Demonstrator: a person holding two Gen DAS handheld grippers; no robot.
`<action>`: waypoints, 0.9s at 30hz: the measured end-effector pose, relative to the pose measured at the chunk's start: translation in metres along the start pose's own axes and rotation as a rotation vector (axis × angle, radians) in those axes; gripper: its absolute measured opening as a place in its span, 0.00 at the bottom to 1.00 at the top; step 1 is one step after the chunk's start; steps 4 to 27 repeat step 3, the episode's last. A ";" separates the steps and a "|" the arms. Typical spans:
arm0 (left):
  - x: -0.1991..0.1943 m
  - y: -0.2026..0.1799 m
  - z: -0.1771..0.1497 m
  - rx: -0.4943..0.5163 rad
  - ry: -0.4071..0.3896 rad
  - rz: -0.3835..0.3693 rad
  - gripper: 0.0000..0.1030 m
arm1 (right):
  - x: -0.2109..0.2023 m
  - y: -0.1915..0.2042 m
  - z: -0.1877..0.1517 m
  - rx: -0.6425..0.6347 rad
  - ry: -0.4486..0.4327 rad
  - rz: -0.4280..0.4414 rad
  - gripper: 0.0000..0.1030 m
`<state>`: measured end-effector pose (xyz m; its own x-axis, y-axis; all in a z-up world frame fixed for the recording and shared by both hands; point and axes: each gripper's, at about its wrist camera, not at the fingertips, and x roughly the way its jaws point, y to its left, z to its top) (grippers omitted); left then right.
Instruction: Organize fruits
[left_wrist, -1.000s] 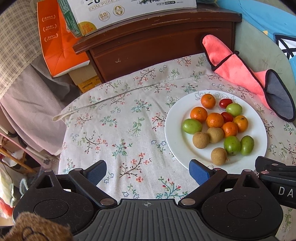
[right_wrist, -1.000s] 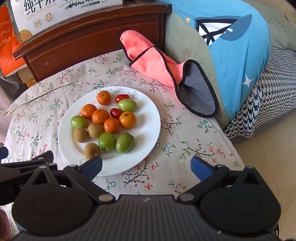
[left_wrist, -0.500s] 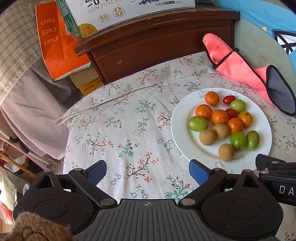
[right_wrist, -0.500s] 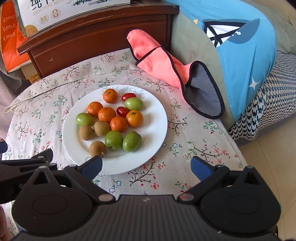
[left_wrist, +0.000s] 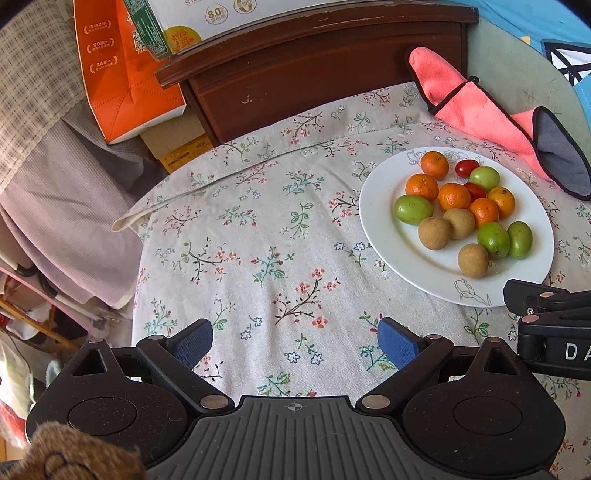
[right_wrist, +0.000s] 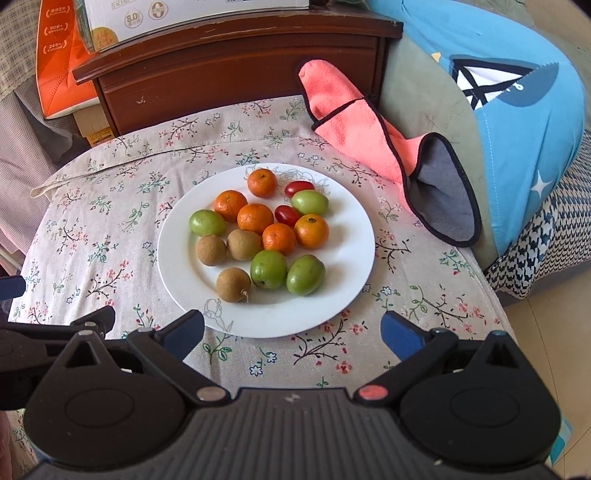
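A white plate (right_wrist: 351, 266) holds mixed fruit: several orange tangerines (right_wrist: 255, 218), several green jujubes (right_wrist: 268, 268), three brown longans (right_wrist: 233, 284) and two red cherry tomatoes (right_wrist: 287, 215). The plate also shows in the left wrist view (left_wrist: 399, 258) at the right. My right gripper (right_wrist: 291, 332) is open and empty above the plate's near rim. My left gripper (left_wrist: 295, 341) is open and empty over the bare floral tablecloth (left_wrist: 258, 229), left of the plate.
A pink and grey cloth (right_wrist: 369, 125) lies at the table's back right. A dark wooden cabinet (right_wrist: 236, 74) stands behind the table, with a white carton and an orange bag (left_wrist: 118, 74). A blue cushion (right_wrist: 517, 110) is at the right. The table edge drops off at the left.
Both grippers have moved left and forward, so the plate sits further right in both views and larger. The fruit has not moved. Both grippers stay open.
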<state>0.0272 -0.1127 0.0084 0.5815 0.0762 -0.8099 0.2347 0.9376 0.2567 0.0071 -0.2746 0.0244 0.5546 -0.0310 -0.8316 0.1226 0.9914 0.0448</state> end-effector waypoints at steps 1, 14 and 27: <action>0.000 0.001 -0.001 0.001 0.001 0.000 0.94 | 0.000 0.002 -0.001 -0.008 -0.001 0.005 0.98; 0.000 0.005 -0.005 0.006 0.002 -0.005 0.94 | 0.001 0.005 -0.002 -0.020 -0.004 0.013 0.98; 0.000 0.005 -0.005 0.006 0.002 -0.005 0.94 | 0.001 0.005 -0.002 -0.020 -0.004 0.013 0.98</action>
